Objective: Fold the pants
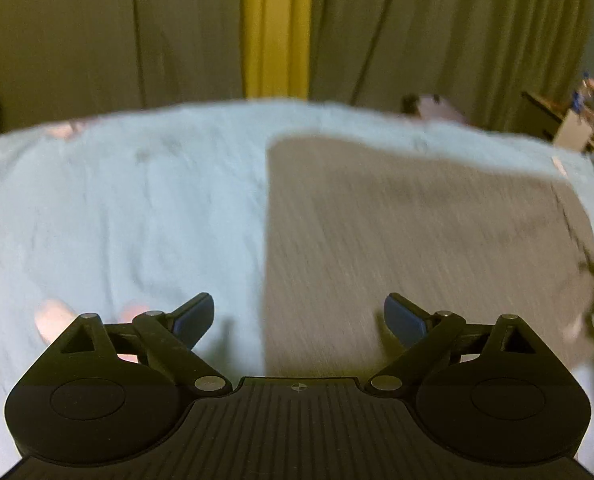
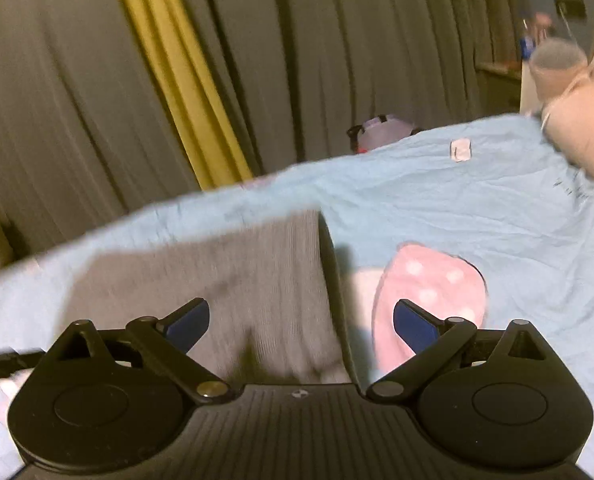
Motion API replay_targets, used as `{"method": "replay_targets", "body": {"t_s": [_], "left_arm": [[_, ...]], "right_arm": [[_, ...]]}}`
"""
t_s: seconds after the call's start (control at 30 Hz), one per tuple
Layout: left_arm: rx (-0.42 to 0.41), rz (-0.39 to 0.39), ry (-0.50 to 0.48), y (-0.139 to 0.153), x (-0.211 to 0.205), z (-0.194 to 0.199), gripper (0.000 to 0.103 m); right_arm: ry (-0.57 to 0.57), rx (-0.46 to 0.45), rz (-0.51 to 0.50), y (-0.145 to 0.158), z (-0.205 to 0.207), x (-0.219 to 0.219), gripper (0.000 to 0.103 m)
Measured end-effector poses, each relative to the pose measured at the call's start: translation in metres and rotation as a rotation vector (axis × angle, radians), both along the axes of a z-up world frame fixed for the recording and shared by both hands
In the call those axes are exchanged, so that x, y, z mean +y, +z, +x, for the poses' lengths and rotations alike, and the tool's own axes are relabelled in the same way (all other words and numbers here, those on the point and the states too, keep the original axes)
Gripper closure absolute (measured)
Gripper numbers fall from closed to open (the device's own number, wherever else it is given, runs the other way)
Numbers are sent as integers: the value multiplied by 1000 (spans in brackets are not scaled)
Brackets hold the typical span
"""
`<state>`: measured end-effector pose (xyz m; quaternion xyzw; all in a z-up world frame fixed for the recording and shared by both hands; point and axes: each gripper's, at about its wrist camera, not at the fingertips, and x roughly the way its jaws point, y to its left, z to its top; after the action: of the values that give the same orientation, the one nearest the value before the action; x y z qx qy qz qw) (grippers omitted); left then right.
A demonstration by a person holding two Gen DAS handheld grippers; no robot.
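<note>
Grey ribbed pants [image 1: 417, 240] lie flat on a light blue bedsheet [image 1: 117, 208], filling the right half of the left wrist view. My left gripper [image 1: 299, 320] is open and empty, held above the pants' left edge. In the right wrist view the pants [image 2: 225, 280] lie at lower left with their right edge under the gripper. My right gripper [image 2: 301, 324] is open and empty above that edge. Both views are motion-blurred.
A pink dotted cloth [image 2: 433, 292] lies on the sheet [image 2: 477, 208] right of the pants. Grey curtains [image 1: 437, 28] with a yellow strip [image 1: 277, 28] hang behind the bed. A bag [image 2: 381, 130] and cluttered furniture [image 1: 569, 120] stand beyond the bed's far edge.
</note>
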<state>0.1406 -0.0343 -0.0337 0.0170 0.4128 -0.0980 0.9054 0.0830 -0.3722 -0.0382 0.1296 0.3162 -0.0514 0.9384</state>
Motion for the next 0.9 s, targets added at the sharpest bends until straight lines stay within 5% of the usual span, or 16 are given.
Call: {"method": "replay_targets", "body": {"t_s": [0.13, 0.37, 0.5, 0.57, 0.7, 0.8, 0.9], "left_arm": [[33, 74, -3, -33, -4, -13, 4], [1, 81, 64, -18, 9, -38, 2], [101, 104, 72, -33, 11, -58, 2], [130, 126, 80, -41, 7, -69, 2], [96, 203, 58, -33, -6, -81, 2], [99, 179, 63, -24, -6, -88, 2], [81, 148, 94, -15, -5, -97, 2]], "right_arm": [[6, 145, -142, -35, 7, 27, 4], [-21, 117, -108, -21, -32, 39, 4], [5, 353, -68, -52, -33, 58, 4], [7, 315, -96, -44, -39, 69, 4], [-27, 292, 20, -46, -60, 83, 4], [-33, 267, -98, -40, -70, 104, 4], [40, 133, -212, -19, -89, 124, 4]]}}
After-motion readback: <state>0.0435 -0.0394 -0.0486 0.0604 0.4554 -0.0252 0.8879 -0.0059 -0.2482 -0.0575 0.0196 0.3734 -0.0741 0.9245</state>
